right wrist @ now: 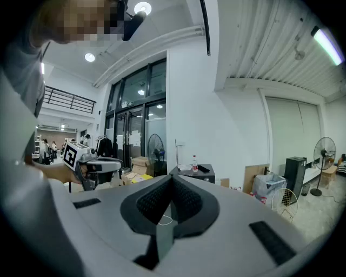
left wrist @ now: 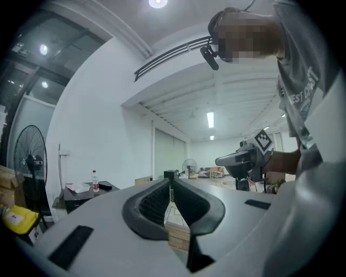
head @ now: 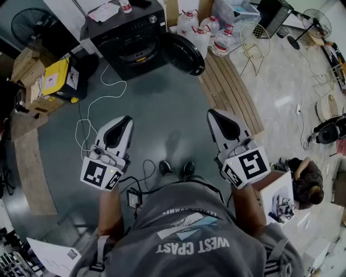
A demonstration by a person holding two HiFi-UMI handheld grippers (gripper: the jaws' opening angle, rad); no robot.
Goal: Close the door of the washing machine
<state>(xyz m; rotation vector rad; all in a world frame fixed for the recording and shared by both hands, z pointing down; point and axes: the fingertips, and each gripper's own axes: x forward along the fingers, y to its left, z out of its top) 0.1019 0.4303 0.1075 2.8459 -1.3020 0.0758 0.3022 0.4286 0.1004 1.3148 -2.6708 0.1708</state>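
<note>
— Where is the washing machine standing?

— It is sitting at the top of the head view, well ahead of the person, with its round door hanging open to its right.

— What are the claws doing?

— The left gripper and the right gripper are both pressing their jaws together on nothing. They are pointing toward the machine, well apart from it.

— Is anything lying in the way?

— A white cable is trailing across the grey floor ahead of the left gripper. A wooden bench is running along the right, and water jugs are crowding just beside the open door. A bottle is standing on the machine's top.
</note>
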